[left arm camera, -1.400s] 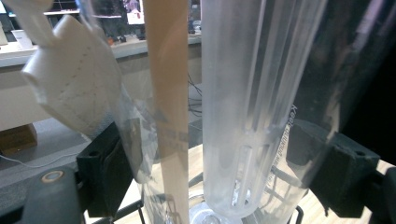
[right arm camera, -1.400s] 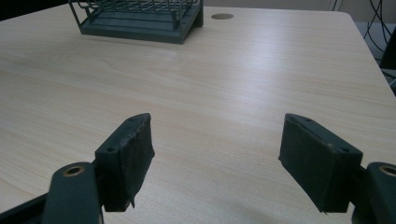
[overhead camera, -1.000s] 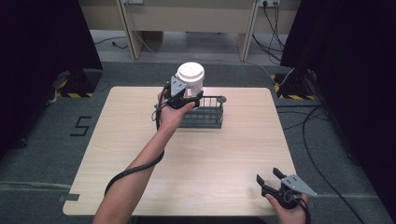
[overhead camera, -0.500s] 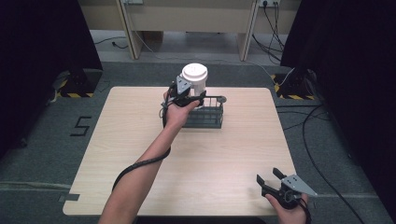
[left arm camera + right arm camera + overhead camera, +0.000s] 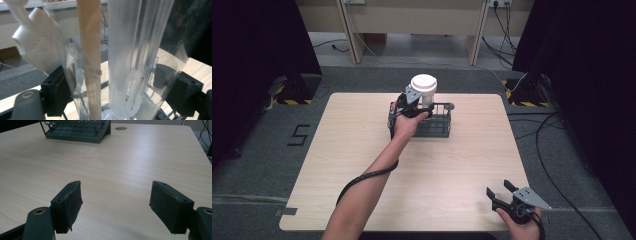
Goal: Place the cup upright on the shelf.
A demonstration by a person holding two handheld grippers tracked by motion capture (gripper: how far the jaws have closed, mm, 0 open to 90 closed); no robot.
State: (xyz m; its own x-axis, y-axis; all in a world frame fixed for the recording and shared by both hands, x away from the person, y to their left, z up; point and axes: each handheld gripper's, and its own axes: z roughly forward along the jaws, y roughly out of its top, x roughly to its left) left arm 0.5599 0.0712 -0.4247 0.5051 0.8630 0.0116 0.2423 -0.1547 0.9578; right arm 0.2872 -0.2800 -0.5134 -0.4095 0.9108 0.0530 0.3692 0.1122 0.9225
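Observation:
A clear plastic container [image 5: 424, 90] with a white lid hangs upright over a dark wire rack [image 5: 432, 125] at the table's far middle. My left gripper [image 5: 413, 104] is shut on the container from its near side. In the left gripper view the see-through container [image 5: 135, 50] stands between both pads of the left gripper [image 5: 120, 92], with a frosted inner tube, a beige strip and a white lid part inside. My right gripper [image 5: 503, 192] rests open near the table's front right edge, with nothing between the jaws of the right gripper [image 5: 116, 195].
The light wooden table [image 5: 362, 150] has bare room between the rack and the front edge. In the right gripper view the rack [image 5: 75, 128] stands far off beside a small round hole [image 5: 121, 128]. Cables and dark curtains surround the table.
My left gripper has carried the container a little to the right and slightly down over the rack. The right gripper has stayed still.

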